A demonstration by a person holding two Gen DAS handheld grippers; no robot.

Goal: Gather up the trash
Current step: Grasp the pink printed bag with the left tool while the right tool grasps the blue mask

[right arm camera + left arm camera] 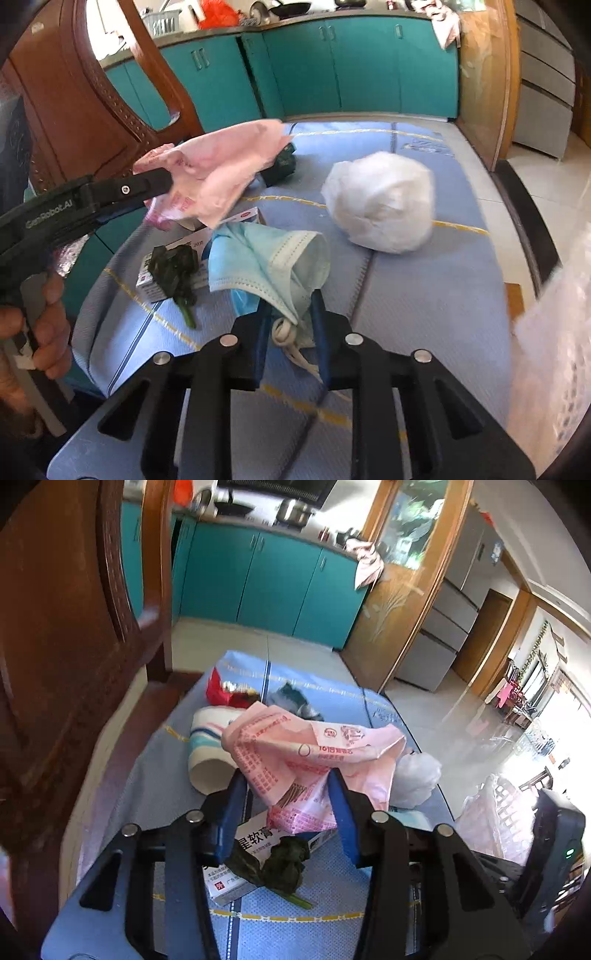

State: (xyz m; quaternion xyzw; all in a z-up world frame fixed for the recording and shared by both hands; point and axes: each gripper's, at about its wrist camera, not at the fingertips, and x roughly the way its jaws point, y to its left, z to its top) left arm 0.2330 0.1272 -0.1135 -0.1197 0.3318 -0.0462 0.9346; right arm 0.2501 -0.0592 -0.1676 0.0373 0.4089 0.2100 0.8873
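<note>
My left gripper [288, 786] is shut on a crumpled pink printed wrapper [306, 753] and holds it above the blue mat [288, 934]; it also shows in the right wrist view [218, 173]. My right gripper [290, 308] is shut on a blue face mask [269, 258], lifted off the mat [424, 295]. On the mat lie a white medicine box [236, 878] with a wilted green leaf [280, 867] on it, a paper cup [210, 749] on its side, a red packet [221, 694], a dark wrapper [295, 699] and a white crumpled ball [380, 201].
A wooden chair [55, 646] stands at the left. Teal kitchen cabinets [266, 576] run behind. A translucent white bag [554, 350] hangs at the right edge of the right wrist view. The tiled floor [443, 716] lies to the right.
</note>
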